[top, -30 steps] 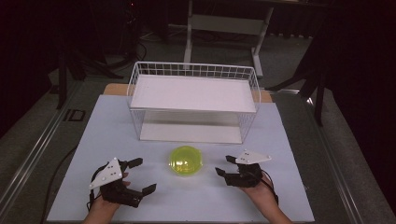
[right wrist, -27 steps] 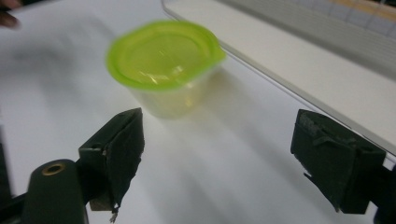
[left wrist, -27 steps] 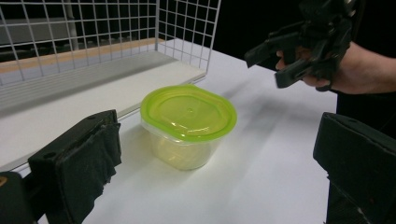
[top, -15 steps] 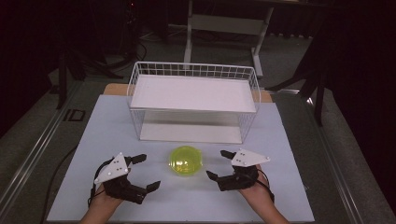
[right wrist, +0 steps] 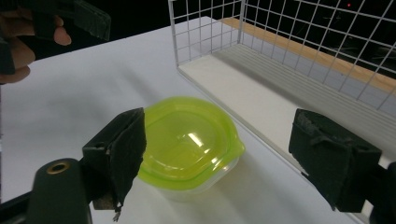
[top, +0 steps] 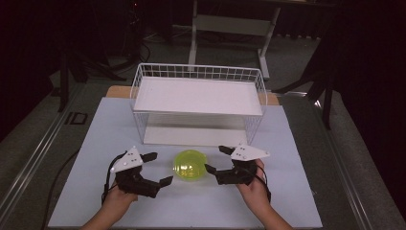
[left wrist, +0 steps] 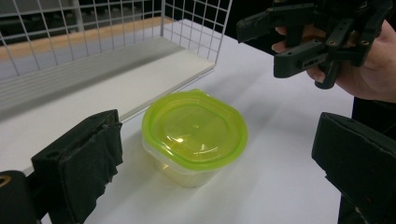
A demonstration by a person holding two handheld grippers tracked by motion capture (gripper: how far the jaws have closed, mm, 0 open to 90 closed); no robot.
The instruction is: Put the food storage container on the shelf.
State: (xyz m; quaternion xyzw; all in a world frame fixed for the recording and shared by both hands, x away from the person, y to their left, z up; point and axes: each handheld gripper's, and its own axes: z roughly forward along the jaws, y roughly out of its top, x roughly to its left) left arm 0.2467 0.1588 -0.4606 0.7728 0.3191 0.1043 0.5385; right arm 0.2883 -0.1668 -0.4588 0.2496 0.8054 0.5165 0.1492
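A small clear container with a lime-green lid sits on the white table just in front of the wire rack. My left gripper is open at its left side, jaws pointing at it, a short gap away. My right gripper is open at its right side, its near jaw tip almost at the lid's edge. In the left gripper view the container lies ahead between my own wide-spread pads, with the right gripper beyond. The right gripper view has the container close to the left pad.
A white wire rack with an upper shelf and a lower white board stands directly behind the container. The white table sheet ends near the person's hands. Dark floor, cables and stands surround the table.
Both grippers have moved inward toward the green-lidded container, the left one rightward and the right one leftward. The container has stayed in place.
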